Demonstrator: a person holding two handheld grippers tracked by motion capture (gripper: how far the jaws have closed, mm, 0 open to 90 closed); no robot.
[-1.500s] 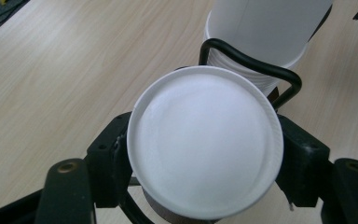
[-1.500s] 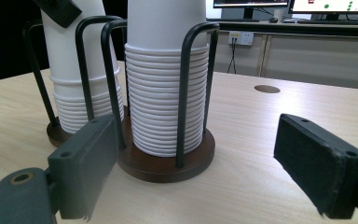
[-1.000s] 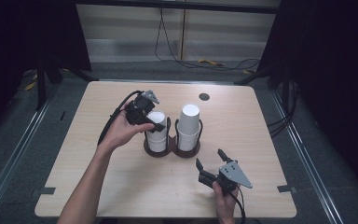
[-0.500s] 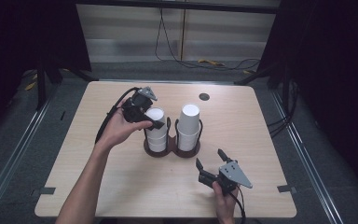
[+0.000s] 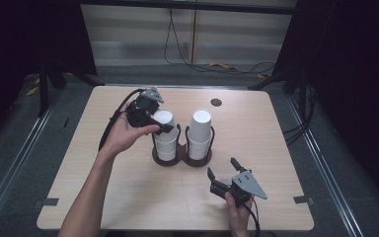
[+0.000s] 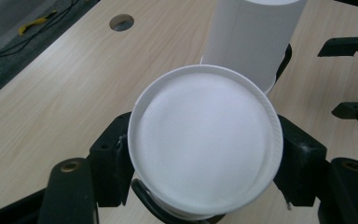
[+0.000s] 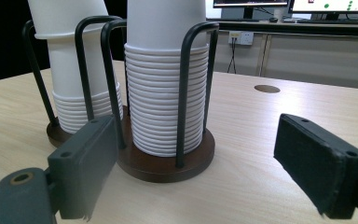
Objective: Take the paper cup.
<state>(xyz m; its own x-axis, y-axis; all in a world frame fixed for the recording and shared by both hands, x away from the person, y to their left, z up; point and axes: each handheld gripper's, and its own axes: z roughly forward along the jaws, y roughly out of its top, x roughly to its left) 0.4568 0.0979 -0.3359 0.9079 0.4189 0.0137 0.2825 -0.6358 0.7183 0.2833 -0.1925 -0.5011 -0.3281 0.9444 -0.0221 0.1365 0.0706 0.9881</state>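
Two stacks of upturned white paper cups stand in a brown-based wire holder (image 5: 182, 160) at mid table. My left gripper (image 5: 163, 123) reaches in from the left. Its jaws have just been closing and are shut on the top cup (image 6: 205, 144) of the left stack (image 5: 166, 143), with a pad (image 6: 112, 163) pressed to each side. The right stack (image 5: 200, 131) stands untouched beside it. My right gripper (image 5: 221, 167) rests near the table's front, open and holding nothing. In the right gripper view its pads (image 7: 91, 158) point at the right stack (image 7: 163, 84), with the left stack (image 7: 74, 70) behind.
A round hole (image 5: 216, 102) sits in the tabletop behind the holder. Bare wood lies left of the holder and along the front edge. Cables (image 5: 217, 64) run over the floor beyond the table. Black wire loops (image 7: 186, 93) rise around each stack.
The left gripper and the top cup of the left stack have crept slightly upward in the high view. The right gripper has stayed where it was.
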